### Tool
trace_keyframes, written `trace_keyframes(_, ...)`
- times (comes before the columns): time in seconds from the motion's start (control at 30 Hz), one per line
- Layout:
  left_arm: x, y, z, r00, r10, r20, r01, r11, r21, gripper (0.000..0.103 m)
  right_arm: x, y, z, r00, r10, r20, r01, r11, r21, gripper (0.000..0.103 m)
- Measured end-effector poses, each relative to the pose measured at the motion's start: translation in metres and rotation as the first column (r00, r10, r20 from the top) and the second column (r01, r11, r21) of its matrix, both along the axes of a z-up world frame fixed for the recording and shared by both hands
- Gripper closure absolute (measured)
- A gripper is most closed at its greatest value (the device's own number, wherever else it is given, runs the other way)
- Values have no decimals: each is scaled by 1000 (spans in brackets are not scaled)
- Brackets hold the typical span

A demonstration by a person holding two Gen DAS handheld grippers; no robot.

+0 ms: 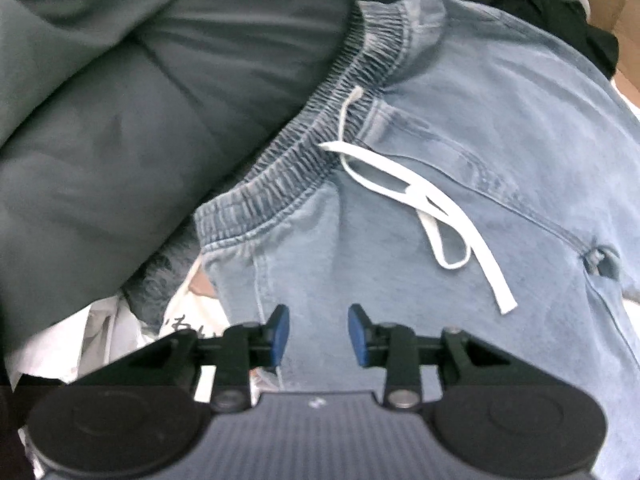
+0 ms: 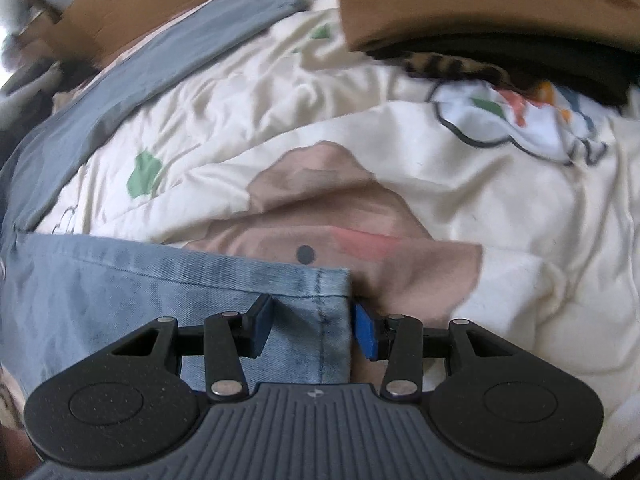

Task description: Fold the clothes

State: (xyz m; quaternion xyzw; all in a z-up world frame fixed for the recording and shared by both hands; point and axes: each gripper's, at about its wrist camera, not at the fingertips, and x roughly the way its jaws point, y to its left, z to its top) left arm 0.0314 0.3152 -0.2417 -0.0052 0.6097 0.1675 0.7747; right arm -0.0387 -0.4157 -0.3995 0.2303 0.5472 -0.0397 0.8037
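The left tool point(image 1: 319, 334) hangs over the light blue denim pants point(image 1: 460, 184), its blue pads spread apart with only cloth seen between them, so it is released and grips nothing. In this view the pants fill the center and right of the frame. The gathered elastic waistband point(image 1: 316, 136) runs from upper middle down to the lower left, and a white drawstring point(image 1: 432, 208) lies loose across the fabric. A dark grey-green quilt point(image 1: 120, 120) takes the whole left side.

The right wrist view shows another end of the same pants: a hemmed edge point(image 2: 320, 300) at the lower left of the frame. The right tool point(image 2: 312, 330) stands with its pads on either side of this hem, not pressed together; I cannot tell if they touch the cloth. Only this view shows the cream bedcover point(image 2: 480, 184) with green and pink patches, and brown cardboard point(image 2: 480, 0) at the top.
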Motion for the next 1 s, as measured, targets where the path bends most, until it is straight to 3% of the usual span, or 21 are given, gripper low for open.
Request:
trace_keyframes(0.23,-1,-17,-16,1000,-11,12,12,999,-35,67,11,0,-3,997,69,-17,-69,998,-12,53)
trace_keyframes(0.37,-2,-26,-25,1000,-18,19,19,998,-54,42,9,1,-1,998,66,-13,-66,998,-7,58)
trace_keyframes(0.5,-3,-34,-33,999,-22,23,24,997,-70,42,4,-2,9,998,68,12,-68,997,45,69)
trace_keyframes(0.73,-11,-29,-33,999,-42,14,42,997,-62,42,12,1,12,988,151,11,-151,988,4,67)
trace_keyframes(1.0,-15,-38,-40,999,-36,28,39,996,-84,42,19,12,0,989,145,-3,-145,989,-24,58)
